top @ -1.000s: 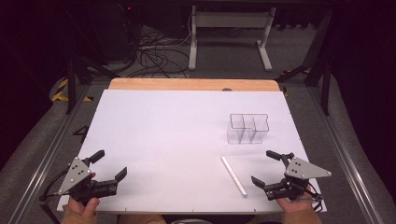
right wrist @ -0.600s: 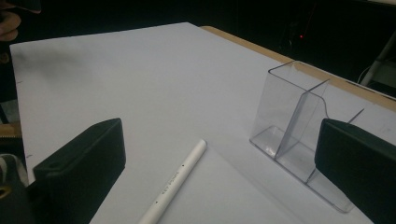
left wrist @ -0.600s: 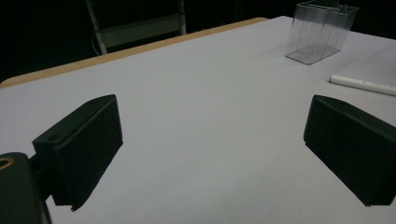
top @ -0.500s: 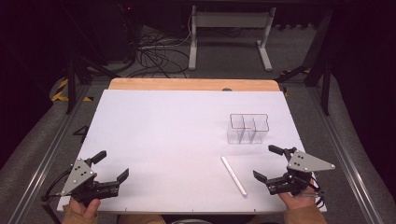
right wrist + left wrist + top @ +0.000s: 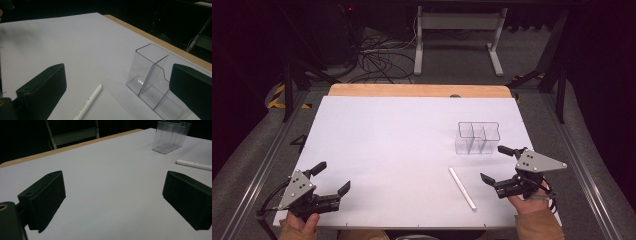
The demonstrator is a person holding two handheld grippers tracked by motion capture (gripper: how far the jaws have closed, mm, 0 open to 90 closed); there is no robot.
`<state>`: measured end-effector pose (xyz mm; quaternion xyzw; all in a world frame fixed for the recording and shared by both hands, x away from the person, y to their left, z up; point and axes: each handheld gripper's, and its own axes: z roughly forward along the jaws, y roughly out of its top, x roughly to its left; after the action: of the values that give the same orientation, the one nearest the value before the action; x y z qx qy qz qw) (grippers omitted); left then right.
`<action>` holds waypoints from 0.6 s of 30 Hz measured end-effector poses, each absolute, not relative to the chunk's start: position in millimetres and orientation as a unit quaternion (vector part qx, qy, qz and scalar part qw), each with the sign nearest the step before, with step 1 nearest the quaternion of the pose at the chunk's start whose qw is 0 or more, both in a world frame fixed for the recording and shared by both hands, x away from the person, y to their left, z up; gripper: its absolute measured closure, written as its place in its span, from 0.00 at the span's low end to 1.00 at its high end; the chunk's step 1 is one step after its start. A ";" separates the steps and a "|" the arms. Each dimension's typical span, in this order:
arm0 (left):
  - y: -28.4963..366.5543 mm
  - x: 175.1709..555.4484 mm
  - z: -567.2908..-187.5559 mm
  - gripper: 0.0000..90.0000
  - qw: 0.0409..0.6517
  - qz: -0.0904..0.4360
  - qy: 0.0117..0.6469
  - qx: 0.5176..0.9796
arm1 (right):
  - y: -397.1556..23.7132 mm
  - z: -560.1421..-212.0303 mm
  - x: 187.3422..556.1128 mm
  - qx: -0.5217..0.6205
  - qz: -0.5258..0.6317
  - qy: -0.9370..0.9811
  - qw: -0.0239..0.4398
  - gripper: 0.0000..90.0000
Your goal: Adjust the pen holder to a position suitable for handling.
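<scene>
A white pen (image 5: 462,187) lies flat on the white table top (image 5: 402,140), towards the front right. A clear plastic holder (image 5: 477,137) with dividers stands upright and empty just behind it. My right gripper (image 5: 496,164) is open, held low to the right of the pen and in front of the holder, touching neither. From the right gripper view the pen (image 5: 88,102) lies between the jaws and the holder (image 5: 152,80) stands ahead at the right. My left gripper (image 5: 332,177) is open at the front left corner, with nothing between its jaws. It sees the holder (image 5: 171,136) and the pen (image 5: 193,165) far off.
A wooden strip (image 5: 419,90) edges the table's far side. Beyond it are a metal stand's legs (image 5: 457,45) and a tangle of cables (image 5: 372,55) on the dark floor. Metal rails (image 5: 262,160) run along both sides of the table.
My right gripper has moved forward and up a little, closer to the holder. My left gripper has drifted slightly back towards the front edge. Pen and holder have not moved.
</scene>
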<state>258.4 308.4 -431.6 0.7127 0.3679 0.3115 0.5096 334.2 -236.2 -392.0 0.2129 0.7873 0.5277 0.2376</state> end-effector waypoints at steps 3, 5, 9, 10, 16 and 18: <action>307.8 258.7 -431.6 0.06 0.508 0.312 0.366 0.714 | -233.0 -386.4 337.7 0.208 0.525 0.789 0.242 0.01; 307.5 258.6 -431.5 0.06 0.508 0.313 0.365 0.715 | -232.0 -383.6 340.6 0.207 0.526 0.789 0.242 0.01; 307.6 258.8 -431.8 0.06 0.508 0.312 0.365 0.715 | -229.4 -380.7 346.4 0.205 0.526 0.789 0.242 0.01; 307.8 259.0 -431.9 0.06 0.508 0.311 0.366 0.715 | -228.9 -380.4 348.7 0.204 0.527 0.790 0.240 0.00; 307.7 258.6 -431.5 0.06 0.509 0.313 0.364 0.715 | -228.3 -378.9 354.6 0.203 0.535 0.786 0.234 0.00; 307.6 259.2 -432.1 0.06 0.509 0.310 0.364 0.715 | -229.7 -375.7 355.2 0.202 0.534 0.793 0.215 0.03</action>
<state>259.2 307.6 -432.1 0.7154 0.3644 0.3099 0.5092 355.2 -229.7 -375.7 0.2022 0.7926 0.5337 0.2147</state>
